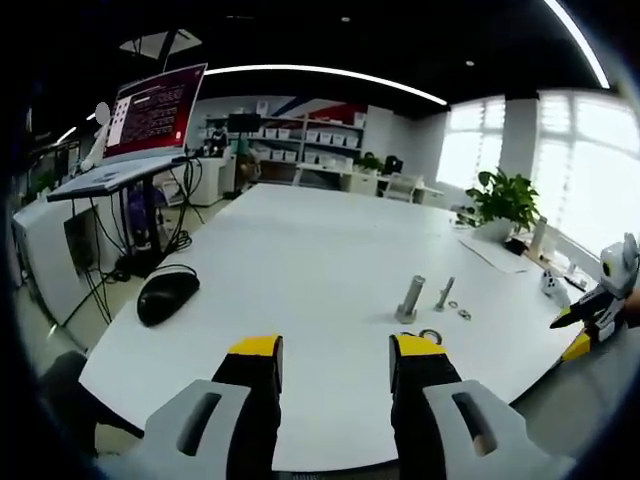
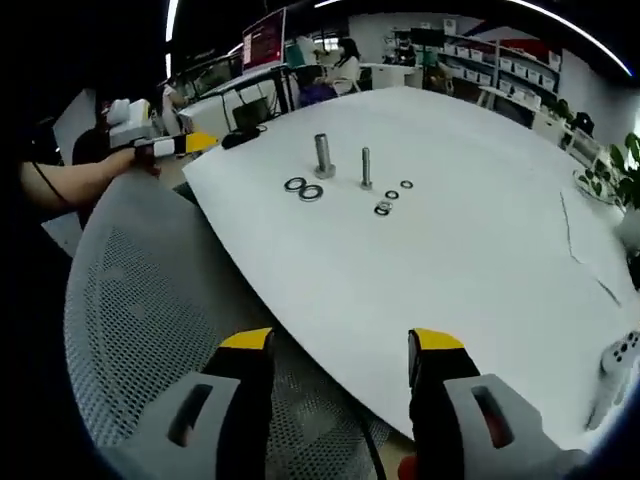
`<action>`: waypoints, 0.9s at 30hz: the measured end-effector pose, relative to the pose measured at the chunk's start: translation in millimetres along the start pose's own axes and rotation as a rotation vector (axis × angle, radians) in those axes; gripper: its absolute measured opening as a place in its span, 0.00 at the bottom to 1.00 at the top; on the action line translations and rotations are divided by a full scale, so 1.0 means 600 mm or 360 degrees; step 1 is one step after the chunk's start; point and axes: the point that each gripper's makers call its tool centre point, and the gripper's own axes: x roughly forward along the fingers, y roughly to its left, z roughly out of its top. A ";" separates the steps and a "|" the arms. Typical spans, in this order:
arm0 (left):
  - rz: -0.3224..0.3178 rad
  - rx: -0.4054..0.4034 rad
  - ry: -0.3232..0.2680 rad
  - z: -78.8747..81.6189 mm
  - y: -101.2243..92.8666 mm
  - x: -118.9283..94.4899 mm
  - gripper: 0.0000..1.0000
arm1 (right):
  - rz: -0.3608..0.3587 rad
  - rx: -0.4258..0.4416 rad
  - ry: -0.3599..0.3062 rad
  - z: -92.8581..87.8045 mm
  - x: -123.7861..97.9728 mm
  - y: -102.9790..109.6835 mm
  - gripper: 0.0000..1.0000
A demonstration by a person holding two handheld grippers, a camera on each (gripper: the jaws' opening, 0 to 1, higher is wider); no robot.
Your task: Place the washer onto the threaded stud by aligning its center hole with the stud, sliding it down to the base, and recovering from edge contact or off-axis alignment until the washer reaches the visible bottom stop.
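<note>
Two upright metal studs stand on the white table (image 1: 300, 260): a thick one (image 1: 410, 298) and a thinner threaded stud (image 1: 445, 293). Loose washers lie around them, one dark ring (image 1: 430, 335) nearest my left gripper (image 1: 335, 350), which is open and empty short of the studs. In the right gripper view, the thick stud (image 2: 323, 155) and thin stud (image 2: 366, 168) sit far ahead, with two larger washers (image 2: 303, 189) and several small ones (image 2: 392, 197) beside them. My right gripper (image 2: 340, 345) is open and empty, off the table's near edge.
A black mouse (image 1: 167, 293) lies at the table's left edge, and a laptop (image 1: 150, 120) stands on a stand beyond. A grey mesh chair back (image 2: 140, 300) sits under my right gripper. A plant (image 1: 505, 195) and a white object (image 2: 620, 355) are at the right.
</note>
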 end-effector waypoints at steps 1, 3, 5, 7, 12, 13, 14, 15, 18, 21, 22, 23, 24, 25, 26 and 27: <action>0.0004 0.0003 0.0007 -0.001 0.000 0.000 0.40 | 0.0038 -0.0031 0.0000 0.011 0.003 0.003 0.55; -0.0002 0.0025 0.0022 -0.003 -0.002 0.001 0.39 | 0.0130 -0.0094 0.0019 0.036 0.017 0.009 0.55; -0.0015 0.0045 0.0055 -0.008 -0.005 0.002 0.37 | 0.0181 -0.0185 0.0035 0.060 0.032 0.012 0.53; -0.0054 0.0071 0.0121 -0.019 -0.012 0.006 0.37 | 0.0226 -0.0254 0.0037 0.082 0.046 0.017 0.52; -0.0080 0.0080 0.0178 -0.029 -0.018 0.008 0.36 | 0.0339 -0.0472 0.0087 0.130 0.096 0.037 0.45; -0.0081 0.0092 0.0193 -0.031 -0.018 0.009 0.35 | 0.0375 -0.0516 0.0107 0.135 0.108 0.044 0.45; -0.0094 0.0111 0.0230 -0.038 -0.020 0.011 0.35 | 0.0392 -0.0542 0.0128 0.137 0.114 0.047 0.45; -0.0099 0.0117 0.0262 -0.043 -0.020 0.012 0.35 | 0.0405 -0.0585 0.0173 0.137 0.125 0.050 0.46; -0.0046 0.0084 0.0343 -0.057 -0.011 0.012 0.31 | 0.0409 -0.0733 0.0260 0.138 0.150 0.050 0.47; -0.0060 0.0106 0.0364 -0.061 -0.012 0.014 0.31 | 0.0408 -0.0906 0.0343 0.134 0.168 0.050 0.47; -0.0063 0.0125 0.0375 -0.063 -0.012 0.014 0.31 | 0.0416 -0.0923 0.0370 0.133 0.174 0.051 0.47; -0.0060 0.0139 0.0387 -0.065 -0.011 0.015 0.30 | 0.0434 -0.0929 0.0381 0.135 0.185 0.052 0.47; -0.0057 0.0143 0.0408 -0.068 -0.010 0.015 0.29 | 0.0451 -0.0935 0.0390 0.138 0.194 0.054 0.47; -0.0056 0.0145 0.0420 -0.070 -0.009 0.014 0.27 | 0.0467 -0.0934 0.0396 0.141 0.199 0.056 0.47; -0.0058 0.0140 0.0416 -0.069 -0.010 0.013 0.26 | 0.0493 -0.0924 0.0403 0.145 0.207 0.059 0.47; -0.0065 0.0131 0.0404 -0.068 -0.011 0.014 0.26 | 0.0511 -0.0919 0.0400 0.148 0.213 0.061 0.47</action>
